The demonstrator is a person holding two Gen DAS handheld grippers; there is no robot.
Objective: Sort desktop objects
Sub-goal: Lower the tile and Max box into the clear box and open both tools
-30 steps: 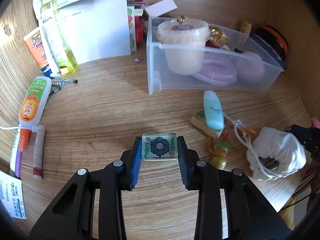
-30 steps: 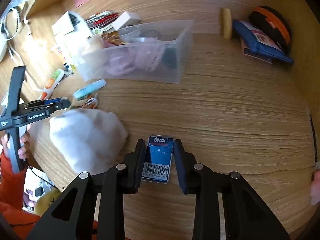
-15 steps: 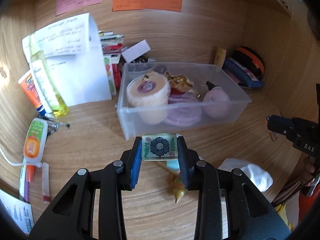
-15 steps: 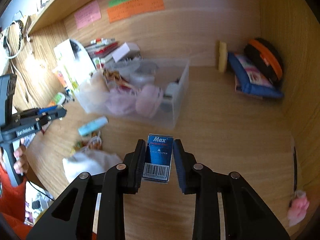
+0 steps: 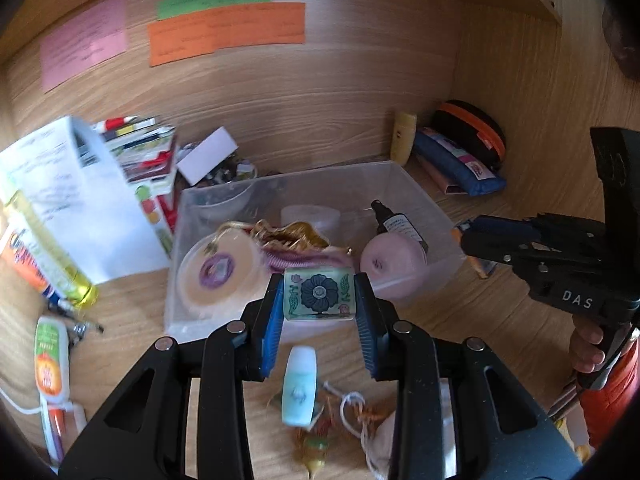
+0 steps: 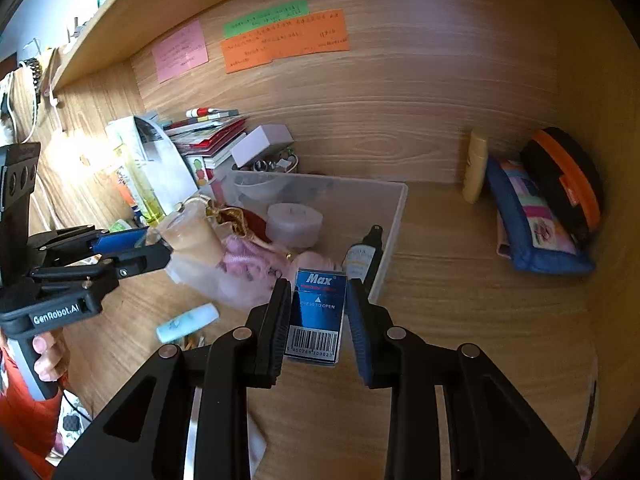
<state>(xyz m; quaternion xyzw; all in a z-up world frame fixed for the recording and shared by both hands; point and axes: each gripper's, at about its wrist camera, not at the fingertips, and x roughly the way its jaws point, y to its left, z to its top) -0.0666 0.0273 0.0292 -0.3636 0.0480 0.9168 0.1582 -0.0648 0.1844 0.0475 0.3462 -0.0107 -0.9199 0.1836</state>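
My left gripper (image 5: 319,294) is shut on a small square tile with a dark flower pattern (image 5: 319,293), held in the air just before the front wall of the clear plastic bin (image 5: 416,190). My right gripper (image 6: 318,312) is shut on a blue Max staples box (image 6: 317,316) with a barcode, raised near the bin's (image 6: 394,216) front right corner. The bin holds a lidded cup (image 5: 218,270), a gold pouch (image 5: 288,234), a pink round thing (image 5: 394,258), a dark spray bottle (image 5: 394,224) and a candle (image 6: 294,222). The right gripper (image 5: 472,236) shows at the right of the left wrist view.
On the desk before the bin lie a pale teal tube (image 5: 299,384), a tasselled charm (image 5: 316,438) and a white drawstring pouch (image 5: 380,440). Tubes and a yellow bottle (image 5: 52,268) lie at left. A blue pouch (image 6: 532,224) and an orange-and-black case (image 6: 564,184) rest at right.
Both grippers have risen from the desk and moved toward the bin, each still carrying its object. The views now look down into the bin and show the sticky notes on the back wall.
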